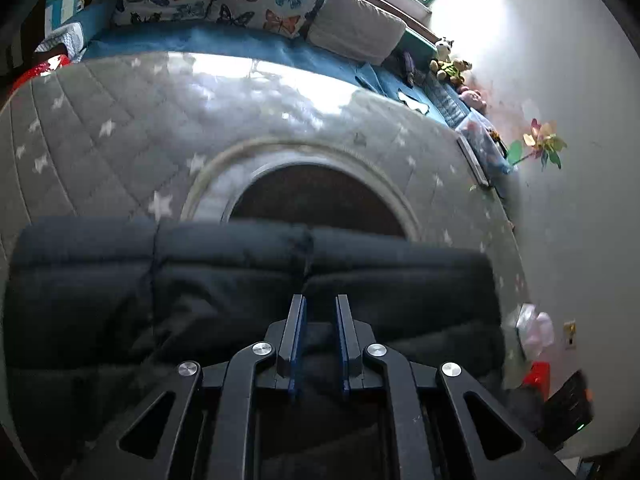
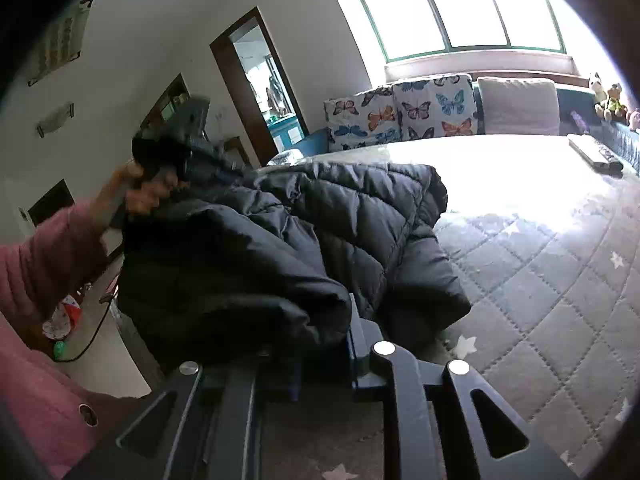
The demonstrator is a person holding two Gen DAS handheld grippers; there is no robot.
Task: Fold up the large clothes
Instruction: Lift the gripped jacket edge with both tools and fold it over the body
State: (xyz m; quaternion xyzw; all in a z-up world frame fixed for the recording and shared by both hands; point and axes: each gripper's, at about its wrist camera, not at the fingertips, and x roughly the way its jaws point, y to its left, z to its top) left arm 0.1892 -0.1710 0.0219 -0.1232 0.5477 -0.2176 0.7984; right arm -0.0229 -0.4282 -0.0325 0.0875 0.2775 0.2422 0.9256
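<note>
Black puffy coat [image 1: 248,280] lies on bed [image 1: 100,128], long side running left-right. Left gripper [image 1: 320,304] above coat, jaws spread a little. Right gripper [image 2: 320,320] jaws pinching coat edge.

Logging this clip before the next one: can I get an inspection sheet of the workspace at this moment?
Surface: grey quilted bed cover with white stars.
Job's things: black puffer jacket, partly bunched and lifted.
Clutter: remote on the bed; butterfly pillows; plush toys; pinwheel.
Grippers: left tongs slightly apart over the jacket, grip unclear; right tongs buried in jacket fabric, grip unclear.
Cables: black cord on the floor.
Surroundings: window, open doorway, white walls.
</note>
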